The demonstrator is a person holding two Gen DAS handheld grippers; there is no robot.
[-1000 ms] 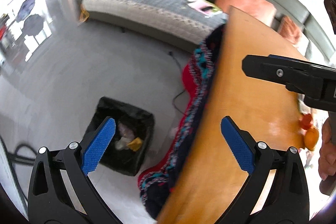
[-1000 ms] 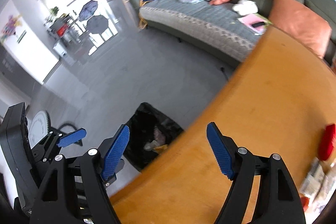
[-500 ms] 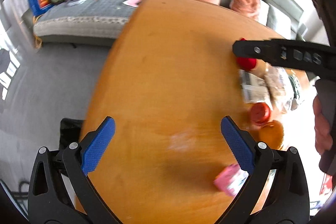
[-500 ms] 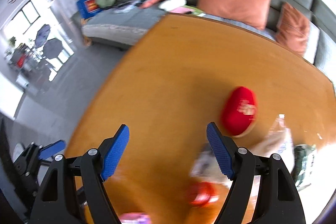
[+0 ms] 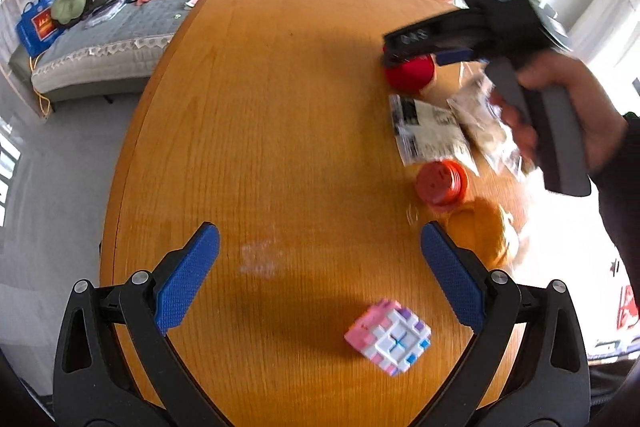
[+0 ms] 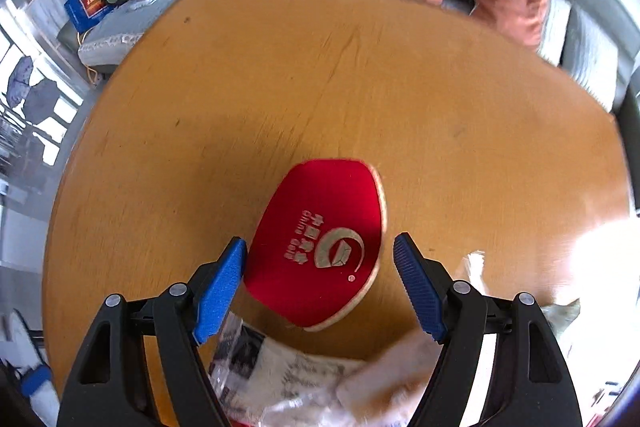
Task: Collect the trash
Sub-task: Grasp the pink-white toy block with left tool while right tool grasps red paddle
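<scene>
Jaws of left gripper (image 5: 320, 279) spread wide, nothing between; toy cube (image 5: 389, 341) below, orange lid (image 5: 441, 183) and printed wrapper (image 5: 430, 131) off right on table (image 5: 280, 107).

Right gripper (image 6: 320, 287) closing, straddling red paddle (image 6: 320, 243), pads not touching; wrapper trash (image 6: 280, 367) just beneath, paddle in the way.

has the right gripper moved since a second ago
Yes. The right gripper swung from the table edge above the floor bin to over the red paddle, jaws closing, nothing gripped.
</scene>
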